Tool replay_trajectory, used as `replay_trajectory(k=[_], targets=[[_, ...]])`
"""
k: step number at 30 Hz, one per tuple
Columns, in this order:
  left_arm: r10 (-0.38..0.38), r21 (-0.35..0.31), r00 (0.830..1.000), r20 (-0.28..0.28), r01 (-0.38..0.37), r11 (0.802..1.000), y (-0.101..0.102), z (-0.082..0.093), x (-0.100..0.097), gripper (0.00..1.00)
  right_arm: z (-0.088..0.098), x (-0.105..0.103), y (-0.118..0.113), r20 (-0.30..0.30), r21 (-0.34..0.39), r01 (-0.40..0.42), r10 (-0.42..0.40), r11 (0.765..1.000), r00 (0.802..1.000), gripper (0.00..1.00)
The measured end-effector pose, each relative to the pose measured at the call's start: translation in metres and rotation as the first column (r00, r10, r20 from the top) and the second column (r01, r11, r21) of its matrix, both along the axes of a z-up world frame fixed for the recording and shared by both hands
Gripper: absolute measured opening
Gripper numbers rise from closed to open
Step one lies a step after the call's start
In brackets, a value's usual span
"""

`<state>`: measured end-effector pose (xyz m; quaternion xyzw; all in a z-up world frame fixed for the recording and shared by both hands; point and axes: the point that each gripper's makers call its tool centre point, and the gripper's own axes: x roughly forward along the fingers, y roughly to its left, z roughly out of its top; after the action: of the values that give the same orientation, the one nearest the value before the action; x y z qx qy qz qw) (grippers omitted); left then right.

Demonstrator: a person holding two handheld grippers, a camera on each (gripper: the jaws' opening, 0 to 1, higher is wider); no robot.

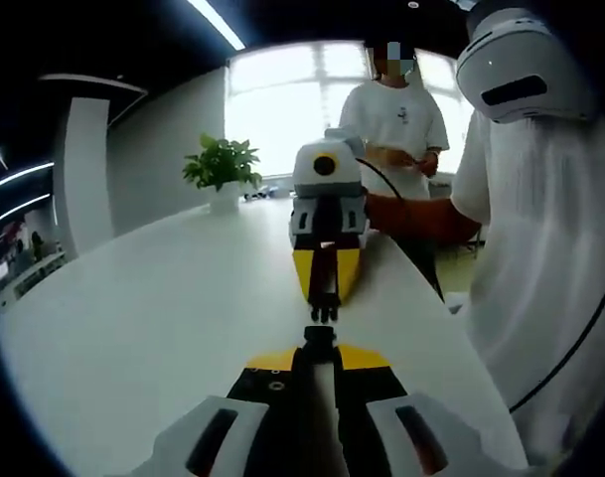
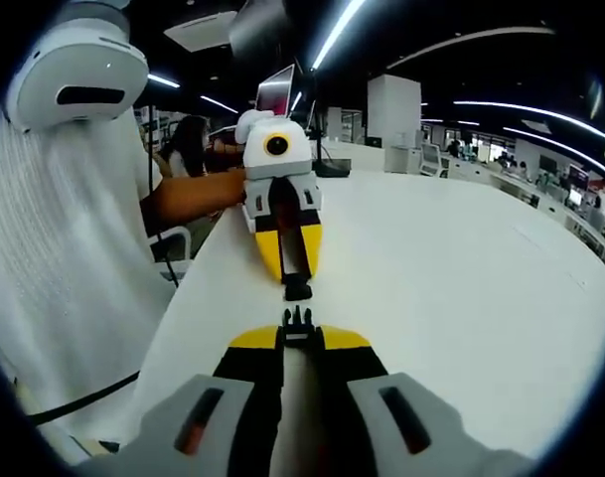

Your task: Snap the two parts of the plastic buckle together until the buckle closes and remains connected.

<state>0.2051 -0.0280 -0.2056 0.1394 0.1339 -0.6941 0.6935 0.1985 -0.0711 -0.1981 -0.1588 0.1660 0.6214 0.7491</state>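
Observation:
Both grippers face each other tip to tip above the white table (image 1: pixel 133 318). My left gripper (image 1: pixel 320 350) is shut on the black socket half of the buckle (image 1: pixel 320 337), which sticks out past its yellow jaws. Opposite it, my right gripper (image 1: pixel 325 298) is shut on the black pronged half (image 1: pixel 325 314). A small gap separates the two halves, which are lined up end to end. From the right gripper view, the pronged half (image 2: pixel 297 320) sits at my right gripper (image 2: pixel 297 340), and the socket half (image 2: pixel 298 290) hangs from the left gripper (image 2: pixel 295 270).
The person holding the grippers stands at the table's edge in a white garment (image 1: pixel 540 298). Another person (image 1: pixel 396 119) stands at the far end. A potted plant (image 1: pixel 223 164) and a laptop (image 2: pixel 277 91) sit at opposite far ends of the table.

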Motion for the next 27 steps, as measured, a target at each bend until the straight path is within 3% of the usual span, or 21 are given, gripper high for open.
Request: replay_trajectory(k=[27], targets=[[-0.001, 0.004, 0.999, -0.034, 0.002, 1.000, 0.0014, -0.0017, 0.0018, 0.12, -0.0022, 0.0048, 0.0051, 0.014, -0.016, -0.017, 0.017, 1.000, 1.000, 0.13]])
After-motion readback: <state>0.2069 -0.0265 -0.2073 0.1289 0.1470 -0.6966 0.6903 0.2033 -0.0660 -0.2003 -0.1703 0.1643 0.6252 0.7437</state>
